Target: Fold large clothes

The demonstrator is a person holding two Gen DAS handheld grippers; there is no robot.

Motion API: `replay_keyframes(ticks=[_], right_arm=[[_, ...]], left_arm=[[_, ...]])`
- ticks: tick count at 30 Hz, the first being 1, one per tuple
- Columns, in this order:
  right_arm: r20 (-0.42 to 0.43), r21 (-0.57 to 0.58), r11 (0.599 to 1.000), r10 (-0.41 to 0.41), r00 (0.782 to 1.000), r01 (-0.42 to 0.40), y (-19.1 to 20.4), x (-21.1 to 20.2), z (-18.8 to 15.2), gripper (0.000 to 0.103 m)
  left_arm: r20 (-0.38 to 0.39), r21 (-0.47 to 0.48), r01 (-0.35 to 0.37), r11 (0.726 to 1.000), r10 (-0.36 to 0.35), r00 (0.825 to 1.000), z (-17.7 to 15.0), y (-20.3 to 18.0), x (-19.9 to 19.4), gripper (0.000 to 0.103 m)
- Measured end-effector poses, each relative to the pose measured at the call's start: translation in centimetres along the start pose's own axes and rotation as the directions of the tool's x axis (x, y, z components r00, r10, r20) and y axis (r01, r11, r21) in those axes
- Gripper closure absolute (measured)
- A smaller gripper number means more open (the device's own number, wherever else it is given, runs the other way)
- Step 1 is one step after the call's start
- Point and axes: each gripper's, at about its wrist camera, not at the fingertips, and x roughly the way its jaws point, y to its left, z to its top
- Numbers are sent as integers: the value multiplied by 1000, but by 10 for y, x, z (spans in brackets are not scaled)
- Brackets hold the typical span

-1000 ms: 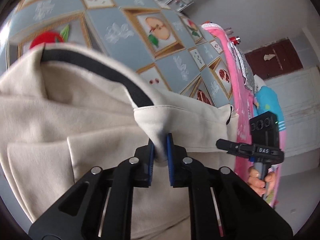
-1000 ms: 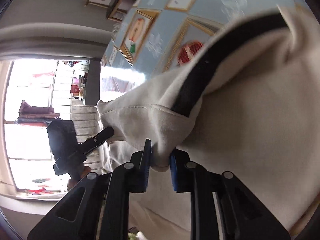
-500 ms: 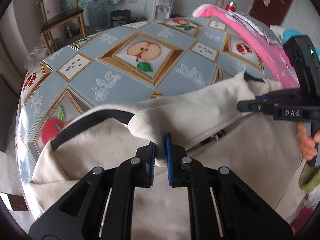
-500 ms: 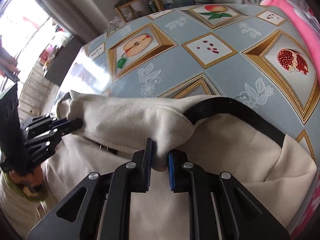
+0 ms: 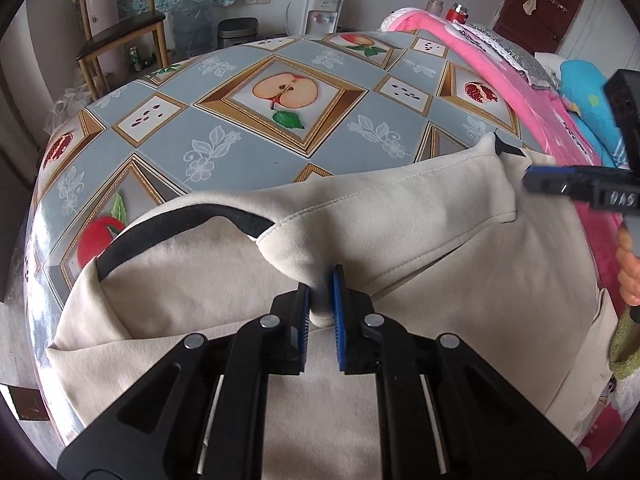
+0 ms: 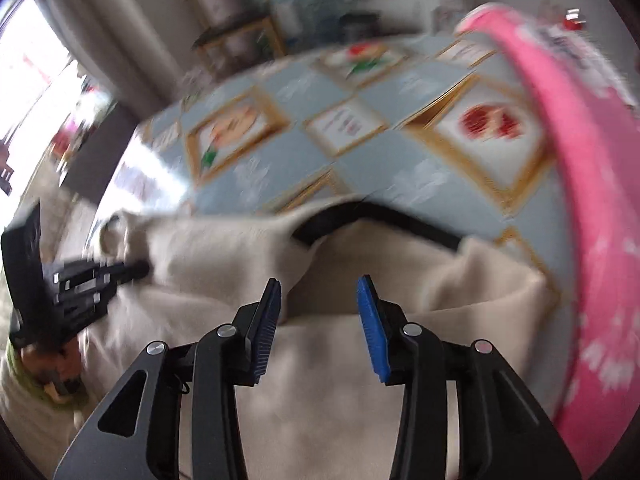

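A large cream garment (image 5: 420,272) with a black neck band (image 5: 176,224) lies folded on the fruit-patterned tablecloth (image 5: 248,148). My left gripper (image 5: 320,300) is shut on a pinch of its cream cloth near the collar. In the blurred right wrist view my right gripper (image 6: 318,312) hangs above the same garment (image 6: 340,380); its jaws are opening and no cloth is pressed between the blue pads (image 6: 370,320). In the left wrist view the right gripper (image 5: 560,186) shows at the right edge, beside the garment's corner. The left gripper (image 6: 116,272) appears at the left of the right wrist view.
A pink quilt (image 5: 516,92) runs along the table's right side, with a blue cushion (image 5: 584,100) beyond it. Behind the table stand a wooden chair (image 5: 120,36) and a water dispenser (image 5: 320,4). A dark door (image 5: 544,4) is at the far right.
My right gripper has let go of the cream cloth and lifted away from it, its pads now apart. The left gripper keeps its pinch and has barely moved in the last half second.
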Motion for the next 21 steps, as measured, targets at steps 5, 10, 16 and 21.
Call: replay_keyframes(ticks=[5, 10, 16, 21], right_arm=[[57, -174, 981, 100, 993, -89, 65, -9, 0, 64], [-26, -277, 953, 118, 993, -121, 117, 44, 1, 77], [-82, -242, 958, 140, 987, -156, 107, 66, -6, 78], [-61, -282, 951, 115, 992, -127, 114, 68, -11, 78]], left_arm=[[-2, -9, 10, 1000, -10, 1000, 0, 2, 0, 93], [0, -25, 6, 1000, -6, 1000, 0, 2, 0, 91], [26, -97, 45, 994, -42, 999, -1, 23, -12, 79], [148, -196, 82, 977, -54, 988, 6, 49, -48, 84]])
